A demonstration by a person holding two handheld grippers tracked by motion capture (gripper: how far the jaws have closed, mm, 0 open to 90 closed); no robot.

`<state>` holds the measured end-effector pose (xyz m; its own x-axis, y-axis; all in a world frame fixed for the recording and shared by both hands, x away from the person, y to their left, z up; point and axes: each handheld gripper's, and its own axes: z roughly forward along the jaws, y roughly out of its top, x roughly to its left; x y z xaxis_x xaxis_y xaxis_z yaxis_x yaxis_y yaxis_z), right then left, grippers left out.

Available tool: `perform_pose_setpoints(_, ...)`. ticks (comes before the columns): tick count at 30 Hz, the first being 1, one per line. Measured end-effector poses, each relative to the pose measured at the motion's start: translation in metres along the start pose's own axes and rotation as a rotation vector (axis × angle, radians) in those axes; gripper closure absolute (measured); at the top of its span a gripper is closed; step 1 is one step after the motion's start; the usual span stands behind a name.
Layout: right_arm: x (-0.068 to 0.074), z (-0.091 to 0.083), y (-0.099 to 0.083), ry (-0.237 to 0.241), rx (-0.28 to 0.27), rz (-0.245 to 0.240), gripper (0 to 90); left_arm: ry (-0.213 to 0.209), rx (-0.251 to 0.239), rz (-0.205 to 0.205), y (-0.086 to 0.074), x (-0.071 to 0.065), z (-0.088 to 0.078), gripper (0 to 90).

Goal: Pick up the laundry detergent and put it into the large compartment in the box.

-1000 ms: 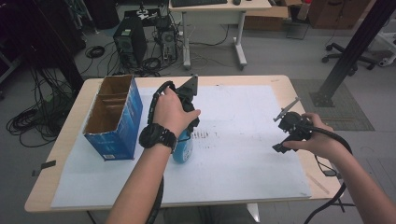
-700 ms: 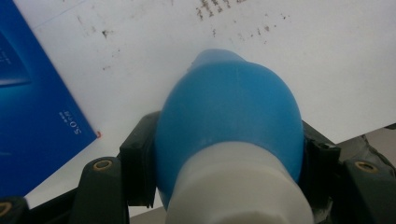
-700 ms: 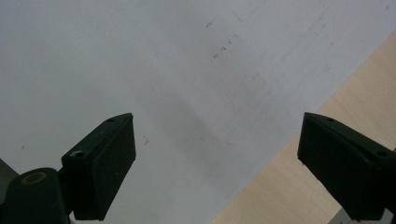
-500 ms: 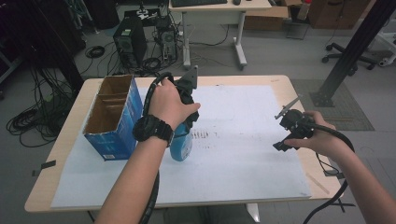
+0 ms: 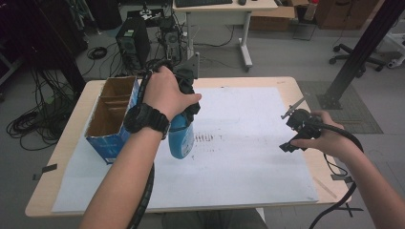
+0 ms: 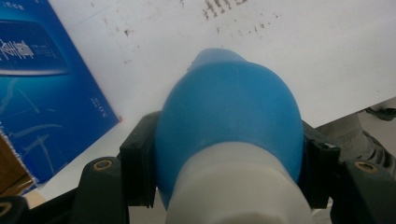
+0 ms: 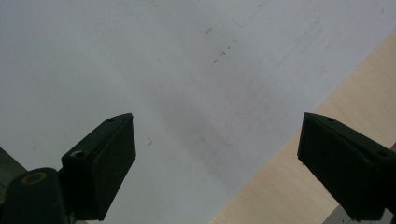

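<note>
**Bottle gripped in your left gripper, right gripper idle**

The table (image 5: 239, 82) has a pale wood top with rounded corners. A large white sheet of paper (image 5: 248, 157) covers most of it, leaving a bare wood strip along each edge. The paper is flat and matte, with dark scuff marks near its middle.

The blue cardboard box (image 5: 112, 143) stands on the left part of the table, overlapping the paper's left edge. Its top is open, and brown dividers split the inside into compartments. You cannot tell what is in them.

The blue bottle (image 5: 181, 139) is beside the box, over the paper. It is smooth, rounded plastic, widening from a white neck. You cannot tell whether its base touches the paper.

Your left gripper (image 6: 229, 184) pinches the bottle at its shoulder, one black jaw pressed on each side. Your left hand (image 5: 165, 93) wraps the gripper from above.

Your right gripper (image 7: 217, 154) is over the paper near the right table edge, jaws spread wide with nothing between them. The paper between the bottle and your right hand (image 5: 327, 138) is bare.
</note>
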<state>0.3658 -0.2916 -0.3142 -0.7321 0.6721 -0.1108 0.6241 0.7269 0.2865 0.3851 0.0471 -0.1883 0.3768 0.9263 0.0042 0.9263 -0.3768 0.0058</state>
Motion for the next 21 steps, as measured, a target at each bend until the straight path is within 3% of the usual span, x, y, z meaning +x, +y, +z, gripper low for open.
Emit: perform_pose_setpoints(21,0.001,-0.006,-0.002,0.007,0.007,0.009,11.4,0.001,-0.014,0.014,-0.001,-0.001,-0.039,37.3)
